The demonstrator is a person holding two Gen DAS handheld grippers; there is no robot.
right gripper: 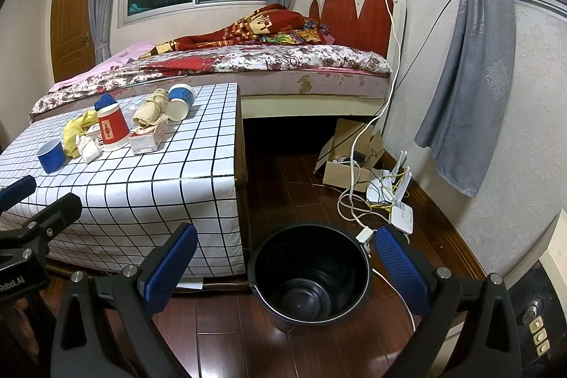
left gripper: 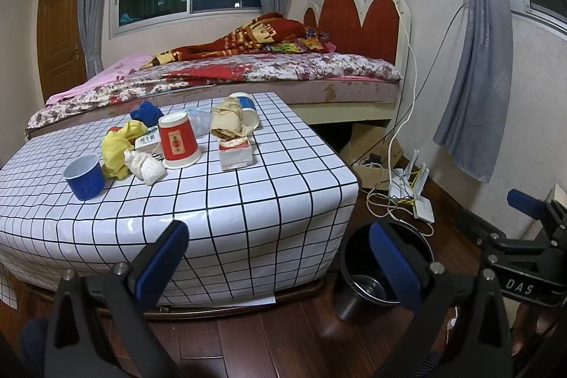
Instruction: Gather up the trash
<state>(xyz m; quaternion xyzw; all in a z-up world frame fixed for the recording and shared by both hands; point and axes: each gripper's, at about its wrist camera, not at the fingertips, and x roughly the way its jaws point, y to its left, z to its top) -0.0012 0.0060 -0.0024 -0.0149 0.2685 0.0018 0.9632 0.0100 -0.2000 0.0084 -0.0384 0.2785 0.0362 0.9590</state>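
Trash lies on a table with a white checked cover (left gripper: 248,186): a blue cup (left gripper: 84,177), a yellow crumpled wrapper (left gripper: 117,147), a white crumpled paper (left gripper: 145,165), an upturned red cup (left gripper: 178,141), a red-white box (left gripper: 235,153), a beige wad (left gripper: 228,119), a tipped blue cup (left gripper: 246,108) and a blue wad (left gripper: 145,112). A black bin (right gripper: 308,275) stands on the floor right of the table. My left gripper (left gripper: 280,261) is open and empty, in front of the table edge. My right gripper (right gripper: 283,268) is open and empty, over the bin.
A bed (left gripper: 248,73) stands behind the table. A cardboard box (right gripper: 351,165), routers (right gripper: 400,197) and white cables (right gripper: 354,201) lie on the wooden floor by the right wall. A grey curtain (right gripper: 467,59) hangs there. The right gripper shows in the left wrist view (left gripper: 531,236).
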